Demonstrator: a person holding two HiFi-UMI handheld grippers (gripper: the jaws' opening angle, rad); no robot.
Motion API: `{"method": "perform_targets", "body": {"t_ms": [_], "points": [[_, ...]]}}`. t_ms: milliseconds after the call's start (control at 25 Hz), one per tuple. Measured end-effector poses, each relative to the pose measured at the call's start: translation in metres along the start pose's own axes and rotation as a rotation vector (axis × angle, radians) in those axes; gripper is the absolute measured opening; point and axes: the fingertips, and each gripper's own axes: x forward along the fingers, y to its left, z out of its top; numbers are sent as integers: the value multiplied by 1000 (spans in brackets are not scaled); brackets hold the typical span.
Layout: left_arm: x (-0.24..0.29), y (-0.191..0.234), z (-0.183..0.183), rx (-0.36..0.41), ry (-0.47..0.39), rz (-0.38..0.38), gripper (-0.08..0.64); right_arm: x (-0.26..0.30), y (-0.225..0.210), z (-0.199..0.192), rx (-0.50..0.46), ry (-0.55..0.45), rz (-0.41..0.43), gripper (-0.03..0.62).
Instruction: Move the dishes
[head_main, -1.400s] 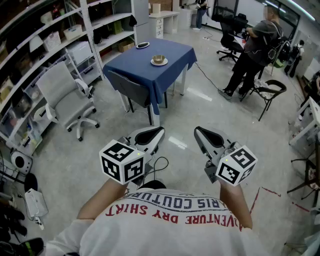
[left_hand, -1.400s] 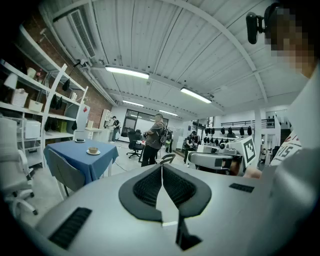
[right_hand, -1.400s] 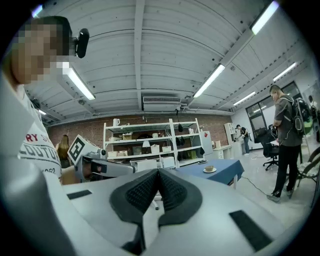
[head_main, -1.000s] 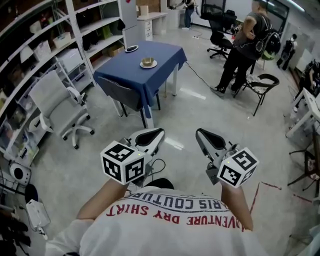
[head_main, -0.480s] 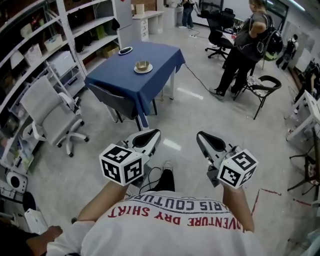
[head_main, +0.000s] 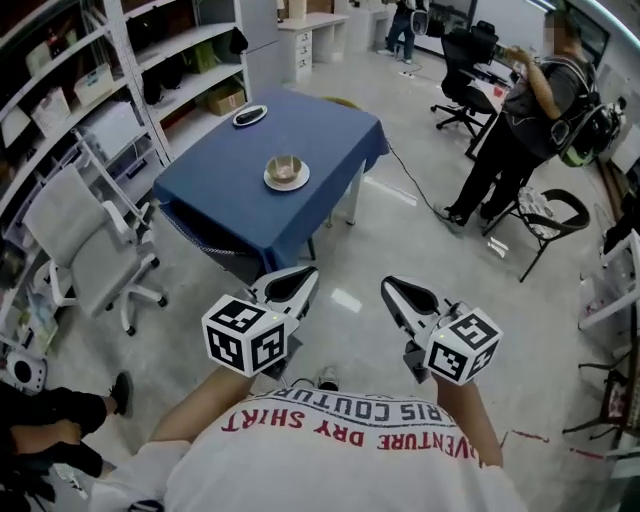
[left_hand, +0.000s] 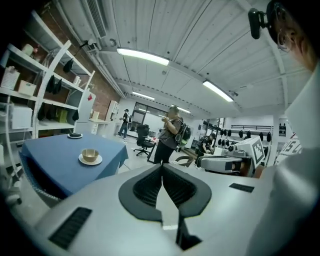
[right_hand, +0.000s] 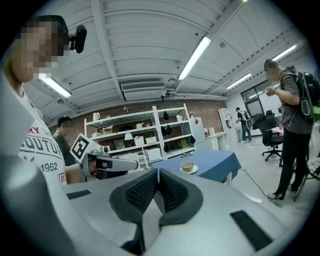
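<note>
While both grippers hang low in the head view, you face a table (head_main: 330, 130) under a blue cloth, upper centre-left of the frame and well apart from them. A dark chair (head_main: 225, 255) is pushed in at the table's near edge, between you and the dishes. A white chair (head_main: 90, 250) stands at the left, beside the shelves (head_main: 60, 80). A person (head_main: 530, 120) with a backpack stands at the upper right, and a folding chair (head_main: 560, 205) is just below.

Your shirt (head_main: 340, 440) carries red and dark print, upside down in this view; "DRY SHIRT" and "COUTUR" are legible. Each gripper's cube bears black-and-white square markers.

A tan bowl (head_main: 286, 168) sits on a white saucer (head_main: 270, 182) near the table's middle. A dark oval dish (head_main: 249, 116) lies at the far left corner.

Left gripper (head_main: 308, 273): fingers pressed together, nothing between them. Right gripper (head_main: 388, 284): fingers pressed together, nothing between them.
</note>
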Motion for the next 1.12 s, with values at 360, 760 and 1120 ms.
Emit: {"method": "perform_targets", "body": {"t_ms": [360, 760, 1120], "points": [[102, 117, 52, -47, -11, 80, 31, 120, -101, 45, -34, -21, 105, 26], [133, 179, 55, -85, -16, 200, 31, 194, -146, 44, -24, 15, 221, 26], [162, 251, 78, -151, -46, 386, 31, 284, -199, 67, -80, 50, 385, 32]]}}
